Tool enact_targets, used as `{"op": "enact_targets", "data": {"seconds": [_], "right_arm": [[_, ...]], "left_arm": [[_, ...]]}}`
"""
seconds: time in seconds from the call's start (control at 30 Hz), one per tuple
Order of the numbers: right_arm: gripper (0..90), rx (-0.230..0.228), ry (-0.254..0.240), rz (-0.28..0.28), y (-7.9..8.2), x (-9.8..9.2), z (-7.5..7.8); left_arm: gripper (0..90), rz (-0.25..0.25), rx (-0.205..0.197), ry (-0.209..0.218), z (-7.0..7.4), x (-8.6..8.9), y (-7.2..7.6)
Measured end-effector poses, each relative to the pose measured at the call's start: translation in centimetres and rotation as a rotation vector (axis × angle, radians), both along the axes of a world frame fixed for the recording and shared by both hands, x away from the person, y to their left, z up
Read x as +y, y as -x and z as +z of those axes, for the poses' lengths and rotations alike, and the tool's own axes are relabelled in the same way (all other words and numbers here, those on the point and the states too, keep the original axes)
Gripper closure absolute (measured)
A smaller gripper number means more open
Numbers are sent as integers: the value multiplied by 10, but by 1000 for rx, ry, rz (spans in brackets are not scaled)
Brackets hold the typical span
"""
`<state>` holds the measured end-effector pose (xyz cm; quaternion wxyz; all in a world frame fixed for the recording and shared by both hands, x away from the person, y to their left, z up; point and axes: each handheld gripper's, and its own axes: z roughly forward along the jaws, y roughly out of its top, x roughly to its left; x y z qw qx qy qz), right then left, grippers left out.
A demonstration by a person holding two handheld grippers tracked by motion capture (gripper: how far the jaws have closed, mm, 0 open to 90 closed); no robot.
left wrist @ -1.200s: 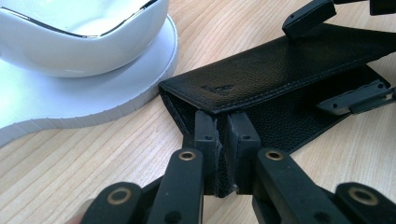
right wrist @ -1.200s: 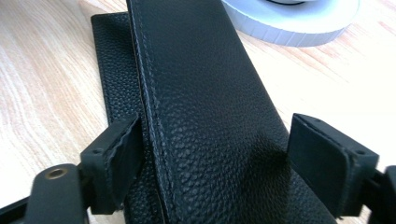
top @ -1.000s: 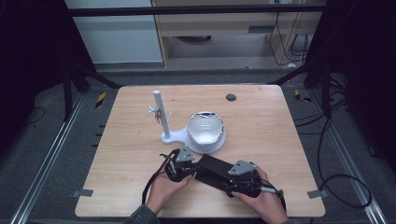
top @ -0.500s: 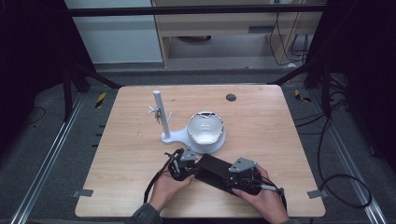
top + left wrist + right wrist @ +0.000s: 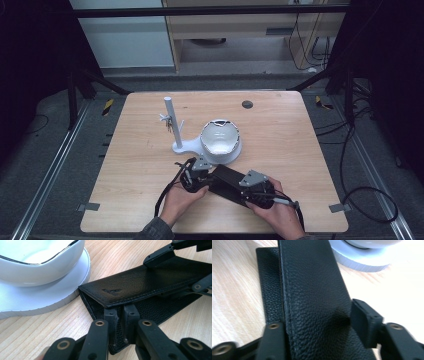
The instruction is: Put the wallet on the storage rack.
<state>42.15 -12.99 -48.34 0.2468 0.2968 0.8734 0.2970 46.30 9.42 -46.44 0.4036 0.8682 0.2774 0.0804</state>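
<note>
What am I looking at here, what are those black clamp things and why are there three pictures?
A person sits at a wooden table holding a hand-operated two-jaw gripper in each hand. One picture looks down from above; the other two come from cameras riding on each gripper. The left gripper is pinched shut on the lower flap at one end of a black leather case. The right gripper straddles the other end, and its jaws have just been closing on it. Beside the case stands a white bowl on a white stand with an upright post.
</note>
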Motion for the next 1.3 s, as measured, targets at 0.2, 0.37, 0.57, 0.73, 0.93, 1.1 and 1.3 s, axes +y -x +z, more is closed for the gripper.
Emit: {"op": "enact_targets", "data": {"seconds": [0.2, 0.37, 0.57, 0.73, 0.93, 1.1, 1.3], "right_arm": [[694, -72, 28, 34, 4, 0, 3], [797, -117, 41, 51, 5, -3, 6], [837, -160, 34, 65, 7, -9, 11], [842, -182, -11, 60, 8, -18, 18], [843, -207, -91, 50, 10, -33, 27], [843, -234, -142, 48, 12, -41, 33], [843, -259, -182, 57, 15, -43, 37]], "left_arm": [[698, 32, -31, -8, 5, 0, 2], [540, 59, -56, -11, 8, 4, 2], [244, 21, -45, -10, 6, 5, 3], [164, -11, -33, -32, 2, 2, 3], [148, 6, -21, -40, 6, 0, -4], [143, -11, -13, -26, 13, -3, -8], [142, -32, 7, -26, 16, -6, -12]]}}
